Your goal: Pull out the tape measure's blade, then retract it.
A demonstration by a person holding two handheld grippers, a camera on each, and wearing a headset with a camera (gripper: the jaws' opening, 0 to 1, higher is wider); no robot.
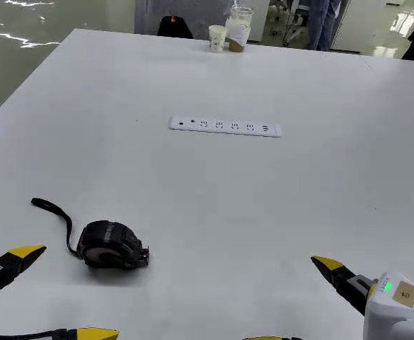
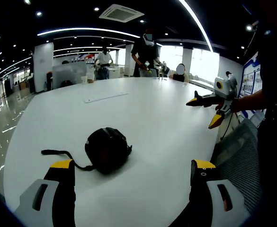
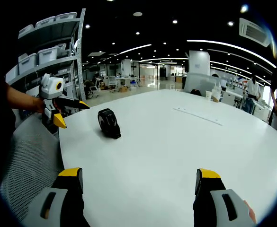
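Note:
A black tape measure [image 1: 111, 246] lies on the white table [image 1: 214, 198] at the near left, its blade retracted and its black wrist strap [image 1: 53, 210] trailing to the left. My left gripper [image 1: 76, 290] is open, just short of the case, which sits ahead between its yellow-tipped jaws [image 2: 107, 149]. Open too, my right gripper [image 1: 283, 301] hovers at the near right, well apart from the tape measure [image 3: 109, 124]. The right gripper [image 2: 200, 115] appears in the left gripper view. The left gripper [image 3: 75, 117] appears in the right gripper view.
A white power strip [image 1: 225, 127] lies across the middle of the table. Two drink cups [image 1: 229, 34] stand at the far edge. People stand beyond the far side [image 2: 145, 52]. A mesh chair back [image 3: 29, 156] is near the table's front edge.

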